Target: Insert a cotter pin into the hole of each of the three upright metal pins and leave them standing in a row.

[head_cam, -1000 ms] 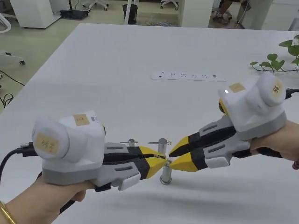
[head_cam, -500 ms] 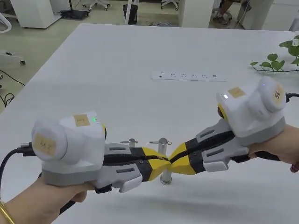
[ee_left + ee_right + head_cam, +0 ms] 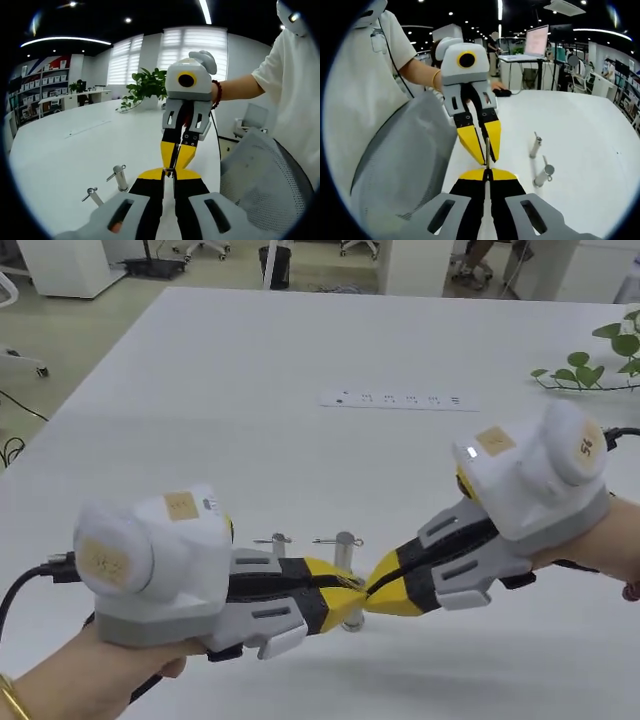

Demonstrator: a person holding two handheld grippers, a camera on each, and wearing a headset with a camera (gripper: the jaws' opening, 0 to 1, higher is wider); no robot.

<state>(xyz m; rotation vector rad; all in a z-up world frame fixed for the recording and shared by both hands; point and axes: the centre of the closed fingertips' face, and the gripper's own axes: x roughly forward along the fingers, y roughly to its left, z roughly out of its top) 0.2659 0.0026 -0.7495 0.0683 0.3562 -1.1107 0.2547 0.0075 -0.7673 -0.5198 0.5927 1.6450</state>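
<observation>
- The black-and-yellow left tongs [image 3: 346,596] and the black-and-yellow right tongs [image 3: 378,588] are meeting tip to tip just above the white desk [image 3: 300,360], close to its near edge. One is probably steadying a part while the other is fitting it.
- The left tongs are clenching a thin grey metal piece [image 3: 487,149], which is showing between their yellow tips in the right gripper view. It is too small to tell whether it is the third pin or a cotter pin.
- The right tongs are clamping shut at that same spot; what they are pinching I cannot tell.
- An upright silver metal pin [image 3: 345,548] and a second silver metal pin [image 3: 281,541] are standing just behind the tips, each carrying a wire cotter pin [image 3: 328,541] crosswise near its top.
- Two of three are looking finished, so the last pairing is likely being joined in the air, with standing it beside the others left to do.
- A flat white power strip [image 3: 395,398] is lying well apart, toward the far edge.
</observation>
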